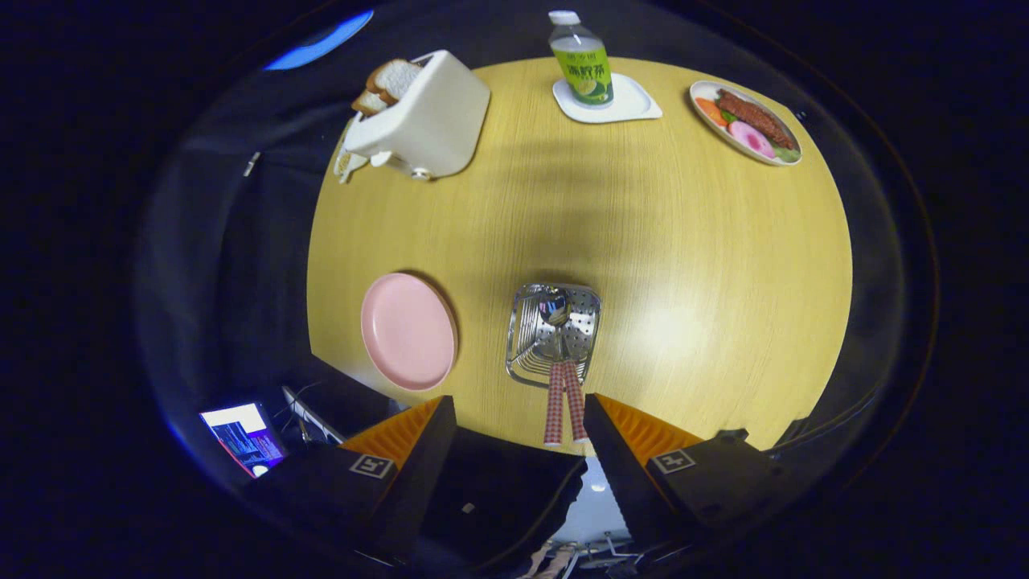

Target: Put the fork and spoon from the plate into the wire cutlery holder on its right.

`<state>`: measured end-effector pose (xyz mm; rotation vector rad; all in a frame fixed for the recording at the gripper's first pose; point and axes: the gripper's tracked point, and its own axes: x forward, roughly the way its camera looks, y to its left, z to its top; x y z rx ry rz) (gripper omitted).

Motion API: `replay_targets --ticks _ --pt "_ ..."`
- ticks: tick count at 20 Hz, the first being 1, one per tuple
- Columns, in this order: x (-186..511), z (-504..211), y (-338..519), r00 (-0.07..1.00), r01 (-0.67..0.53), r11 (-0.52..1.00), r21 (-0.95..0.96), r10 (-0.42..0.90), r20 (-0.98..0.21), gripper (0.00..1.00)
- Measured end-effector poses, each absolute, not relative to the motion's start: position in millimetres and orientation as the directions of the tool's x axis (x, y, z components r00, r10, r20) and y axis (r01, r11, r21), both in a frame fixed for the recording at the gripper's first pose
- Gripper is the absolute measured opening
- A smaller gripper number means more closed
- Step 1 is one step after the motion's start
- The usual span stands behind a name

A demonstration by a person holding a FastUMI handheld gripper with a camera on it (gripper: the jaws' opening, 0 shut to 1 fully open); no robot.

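- Two checked red-and-white handles (564,400) lean out of the shiny perforated metal cutlery holder (553,332) on the round yellow wooden desk (683,265); a spoon bowl (555,309) glints inside it, while the fork's head is hard to make out.
- Nothing is held by the gripper (518,422): its fingers stand wide apart, hovering above the desk's near edge, the handles' ends showing between them.
- Judging by this, both pieces are already in the holder, so the good move is a straight retreat, without brushing the handles.
- Left of the holder, the round pink plate (408,330) lies bare.
- Far across the desk, a cream toaster (426,117) holds bread slices (387,84), a green-labelled bottle (580,60) stands on a white coaster (627,104), and an oval dish (744,122) carries food.
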<state>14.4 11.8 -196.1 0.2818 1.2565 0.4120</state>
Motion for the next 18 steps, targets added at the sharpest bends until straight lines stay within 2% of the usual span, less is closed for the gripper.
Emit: replay_targets --ticks 5,9,11,18 --pt "19 -165 7 0.531 -0.153 0.895 0.419 0.432 -0.729 0.99" --pt "15 -144 0 0.711 -0.195 0.931 0.310 0.352 -0.609 0.99" --pt "14 -135 -3 0.777 -0.204 0.943 0.263 0.319 -0.542 0.99" --pt "-8 -101 -12 0.899 -0.210 0.951 0.227 0.279 -0.338 0.99"
